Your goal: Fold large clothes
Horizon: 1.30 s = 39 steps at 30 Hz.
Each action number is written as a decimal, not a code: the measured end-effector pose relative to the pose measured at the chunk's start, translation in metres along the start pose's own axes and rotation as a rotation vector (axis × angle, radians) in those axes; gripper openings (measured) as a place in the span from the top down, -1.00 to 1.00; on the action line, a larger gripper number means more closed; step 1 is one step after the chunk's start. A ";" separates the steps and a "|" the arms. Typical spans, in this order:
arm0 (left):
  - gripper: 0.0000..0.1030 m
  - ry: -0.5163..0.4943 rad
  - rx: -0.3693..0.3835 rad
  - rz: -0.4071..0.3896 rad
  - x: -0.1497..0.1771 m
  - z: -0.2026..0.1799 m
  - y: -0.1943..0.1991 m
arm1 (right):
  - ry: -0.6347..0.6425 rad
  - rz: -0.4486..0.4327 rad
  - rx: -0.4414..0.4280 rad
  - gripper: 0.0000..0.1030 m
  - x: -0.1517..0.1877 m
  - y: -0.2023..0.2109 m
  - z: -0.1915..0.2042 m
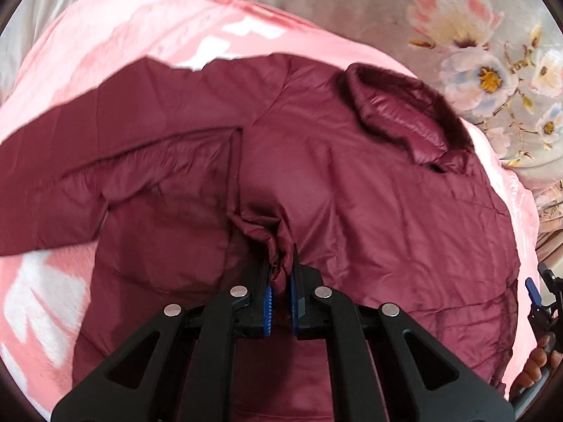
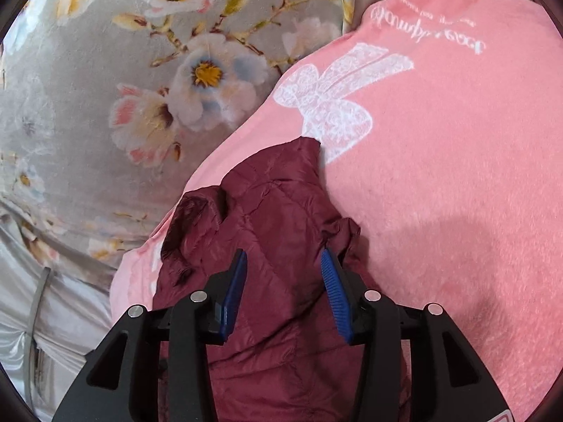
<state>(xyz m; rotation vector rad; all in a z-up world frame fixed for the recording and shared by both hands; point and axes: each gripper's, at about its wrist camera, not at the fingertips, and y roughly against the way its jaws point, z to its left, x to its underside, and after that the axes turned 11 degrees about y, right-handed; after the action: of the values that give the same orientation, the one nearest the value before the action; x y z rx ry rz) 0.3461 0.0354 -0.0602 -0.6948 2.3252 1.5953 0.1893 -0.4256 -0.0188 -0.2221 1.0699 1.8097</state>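
Observation:
A maroon puffer jacket [image 1: 352, 176] lies spread on a pink blanket [image 1: 105, 42], collar [image 1: 397, 112] at the upper right, one sleeve [image 1: 70, 147] stretched to the left. My left gripper [image 1: 281, 267] is shut on a bunched fold of the jacket near its middle. In the right wrist view the jacket [image 2: 274, 218] lies under my right gripper [image 2: 285, 267], which is open above it, its blue pads [image 2: 330, 288] apart and holding nothing. The right gripper also shows at the right edge of the left wrist view [image 1: 538, 302].
The pink blanket [image 2: 440, 176] with a white bow print covers a bed with a grey floral sheet [image 2: 105, 88]. The floral sheet also shows at the upper right in the left wrist view [image 1: 475, 52]. Pale bedding [image 2: 52, 316] hangs at the lower left.

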 end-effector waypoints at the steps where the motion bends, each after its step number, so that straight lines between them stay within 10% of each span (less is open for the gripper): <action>1: 0.88 0.003 0.005 -0.001 0.001 0.002 -0.002 | -0.019 0.038 -0.016 0.12 0.003 -0.005 -0.004; 8: 0.88 -0.007 0.011 -0.022 0.000 0.000 -0.001 | -0.122 0.098 -0.019 0.12 0.000 -0.048 -0.034; 9: 0.88 -0.004 0.013 -0.028 -0.002 -0.001 0.001 | -0.117 0.069 -0.017 0.32 -0.005 -0.048 -0.035; 10: 0.88 -0.002 0.017 -0.034 -0.003 0.000 0.004 | -0.103 0.040 -0.023 0.95 -0.010 -0.046 -0.035; 14: 0.88 -0.017 0.014 -0.036 -0.003 0.002 0.001 | -0.005 -0.061 -0.032 0.94 -0.016 -0.023 -0.022; 17: 0.87 -0.069 -0.011 -0.075 0.010 -0.001 -0.010 | 0.098 0.052 0.173 0.96 0.000 -0.050 -0.026; 22: 0.82 -0.089 -0.046 -0.085 0.012 -0.002 -0.007 | 0.114 0.096 0.227 0.88 0.003 -0.050 -0.029; 27: 0.18 -0.131 -0.139 -0.124 0.019 -0.002 0.034 | 0.277 0.023 0.378 0.70 0.008 -0.007 0.012; 33: -0.05 -0.150 -0.045 -0.156 0.005 -0.049 0.064 | 0.511 0.052 0.193 0.70 0.029 -0.013 0.111; 39: -0.06 -0.194 -0.074 -0.071 0.015 -0.079 0.003 | 0.703 0.184 0.176 0.70 0.081 -0.079 0.159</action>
<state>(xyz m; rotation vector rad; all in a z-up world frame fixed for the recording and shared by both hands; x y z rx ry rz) 0.3371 -0.0402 -0.0350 -0.6013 2.0911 1.6450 0.2603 -0.2443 -0.0152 -0.7076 1.7759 1.8239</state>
